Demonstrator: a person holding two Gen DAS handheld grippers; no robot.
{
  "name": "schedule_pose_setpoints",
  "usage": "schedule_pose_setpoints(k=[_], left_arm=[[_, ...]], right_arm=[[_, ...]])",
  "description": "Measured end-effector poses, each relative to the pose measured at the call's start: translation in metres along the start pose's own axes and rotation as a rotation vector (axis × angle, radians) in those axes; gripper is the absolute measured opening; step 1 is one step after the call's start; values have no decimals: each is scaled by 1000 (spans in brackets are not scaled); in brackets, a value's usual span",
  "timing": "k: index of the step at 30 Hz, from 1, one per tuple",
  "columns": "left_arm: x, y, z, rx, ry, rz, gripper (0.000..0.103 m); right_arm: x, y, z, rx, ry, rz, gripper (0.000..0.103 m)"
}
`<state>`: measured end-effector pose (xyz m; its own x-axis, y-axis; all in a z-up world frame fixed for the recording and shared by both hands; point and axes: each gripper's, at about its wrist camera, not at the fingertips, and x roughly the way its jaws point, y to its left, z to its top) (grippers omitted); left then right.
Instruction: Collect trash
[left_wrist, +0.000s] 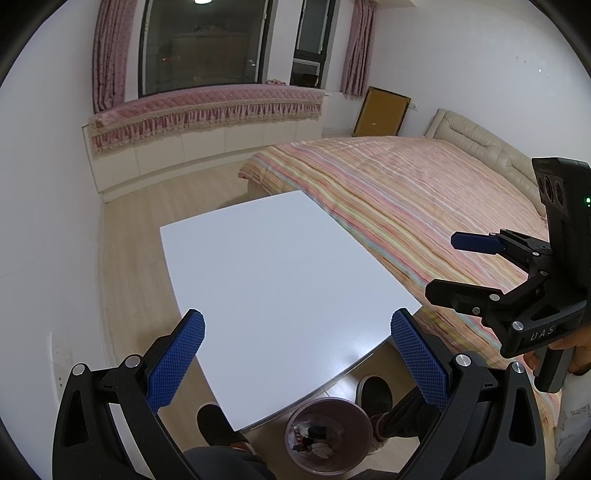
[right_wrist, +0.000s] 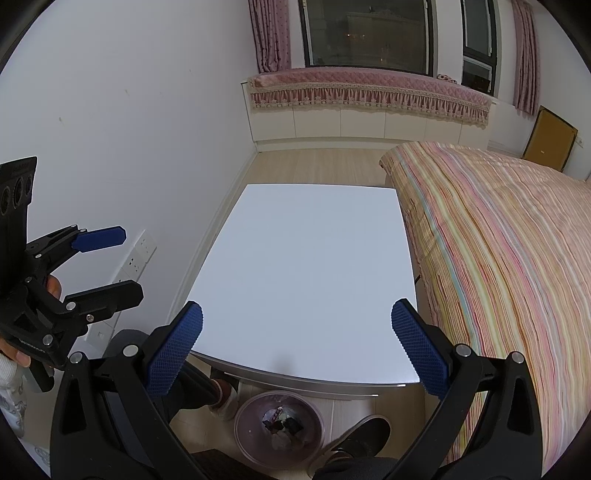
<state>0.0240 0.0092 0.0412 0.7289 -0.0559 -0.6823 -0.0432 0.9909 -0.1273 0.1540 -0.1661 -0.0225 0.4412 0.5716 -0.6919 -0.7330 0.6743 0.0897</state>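
A round purple trash bin (left_wrist: 328, 434) stands on the floor under the near edge of the white table (left_wrist: 280, 273), between the person's feet; it holds several pieces of trash. It also shows in the right wrist view (right_wrist: 279, 428). My left gripper (left_wrist: 297, 345) is open and empty above the table's near edge. My right gripper (right_wrist: 295, 339) is open and empty too, held above the table (right_wrist: 306, 273). Each gripper shows in the other's view: the right one (left_wrist: 443, 267) and the left one (right_wrist: 123, 262). No trash is visible on the tabletop.
A bed with a striped cover (left_wrist: 406, 192) runs along the table's right side. A white wall with sockets (right_wrist: 136, 254) is on the left. A window seat with pink trim (left_wrist: 207, 110) is at the far wall. The person's shoes (left_wrist: 373, 393) flank the bin.
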Motion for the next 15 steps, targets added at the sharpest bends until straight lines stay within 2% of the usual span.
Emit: schedule_pose_setpoints(k=[15], left_arm=[[-1,-1,1,14,-11,-2,97]], right_arm=[[0,-1,0,-1,1,-1,100]])
